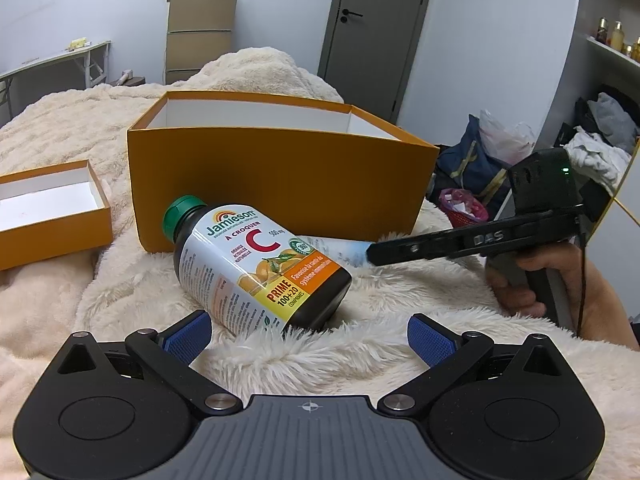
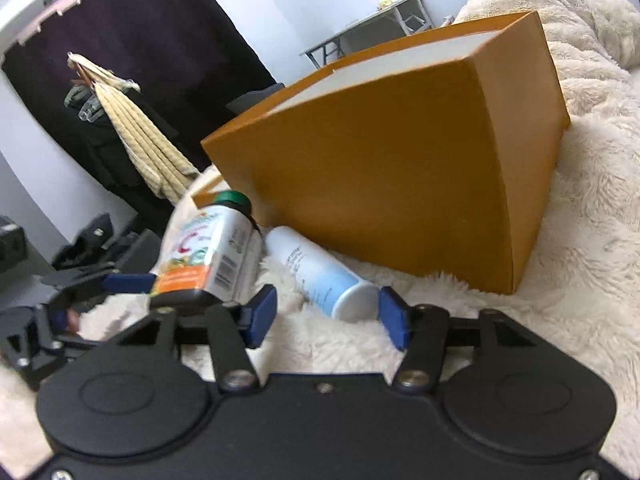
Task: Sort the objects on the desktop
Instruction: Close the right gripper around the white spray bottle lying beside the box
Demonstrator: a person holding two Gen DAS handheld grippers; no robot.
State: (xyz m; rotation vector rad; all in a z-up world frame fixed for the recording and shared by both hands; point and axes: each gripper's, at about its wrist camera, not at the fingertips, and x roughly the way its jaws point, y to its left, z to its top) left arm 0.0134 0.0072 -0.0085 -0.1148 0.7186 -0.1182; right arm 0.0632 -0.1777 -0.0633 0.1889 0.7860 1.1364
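My left gripper (image 1: pixel 310 336) jaws gape toward the lying vitamin C bottle (image 1: pixel 256 264); my right gripper (image 2: pixel 326 312) jaws straddle the white-blue bottle (image 2: pixel 320 274) beside the orange box (image 1: pixel 280 184).

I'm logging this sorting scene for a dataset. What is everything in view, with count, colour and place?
vitamin bottle: 1, dark with green cap, lying on the blanket before the large box
white bottle: 1, white and pale blue, lying beside it
large box: 1, orange, open
small box: 1, orange, open, to its left
blanket: 1, cream, fluffy
left gripper: open, blue pads
right gripper: open, around the white bottle's end
hand: 1, on right gripper's handle
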